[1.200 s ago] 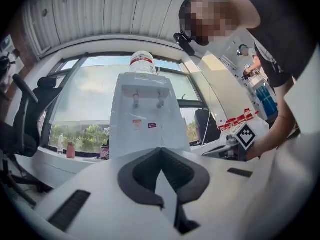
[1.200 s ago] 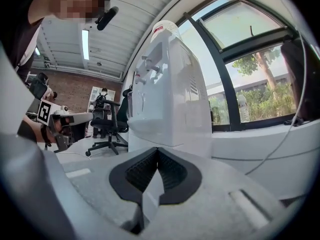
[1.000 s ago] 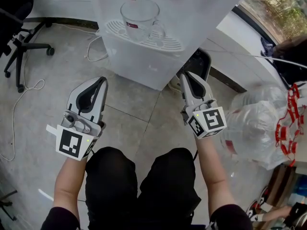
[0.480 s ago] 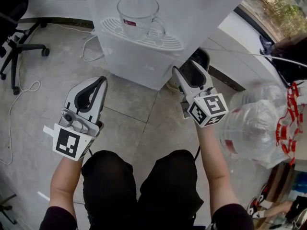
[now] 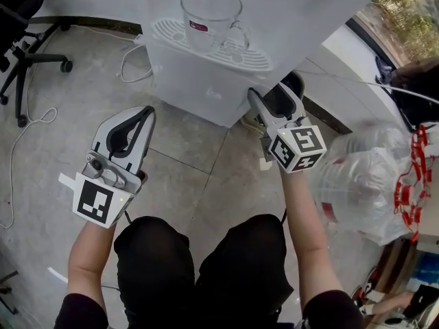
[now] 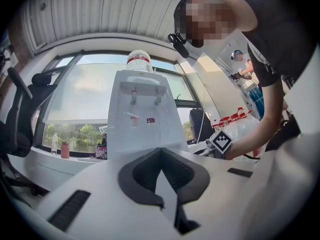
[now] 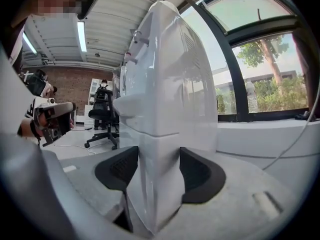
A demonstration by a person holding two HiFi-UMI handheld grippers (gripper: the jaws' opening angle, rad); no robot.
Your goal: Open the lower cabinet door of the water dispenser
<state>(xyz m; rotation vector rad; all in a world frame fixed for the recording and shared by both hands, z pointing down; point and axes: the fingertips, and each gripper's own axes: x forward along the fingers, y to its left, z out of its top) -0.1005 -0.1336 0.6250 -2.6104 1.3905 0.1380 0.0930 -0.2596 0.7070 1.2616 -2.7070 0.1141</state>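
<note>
The white water dispenser (image 5: 206, 91) stands ahead, with a glass cup (image 5: 209, 16) on its drip tray (image 5: 240, 55). My right gripper (image 5: 274, 93) is at the right front corner of the lower cabinet. Its jaws are opening, and in the right gripper view the cabinet's corner edge (image 7: 160, 149) stands between the pads (image 7: 117, 171). I see no pressing grip there. My left gripper (image 5: 145, 112) hangs over the floor, left of and short of the cabinet, its jaws shut and empty. The left gripper view (image 6: 161, 152) faces the dispenser's front (image 6: 142, 119).
An office chair (image 5: 27, 43) and a loose cable (image 5: 31, 129) are on the floor at the left. A clear plastic bag (image 5: 363, 184) lies at the right. A dark object (image 5: 296, 82) sits behind the right gripper. My knees (image 5: 206, 266) are below.
The right gripper has moved forward and down to the dispenser's right corner, and its jaws have gone from shut to wide open. The left gripper has stayed where it was.
</note>
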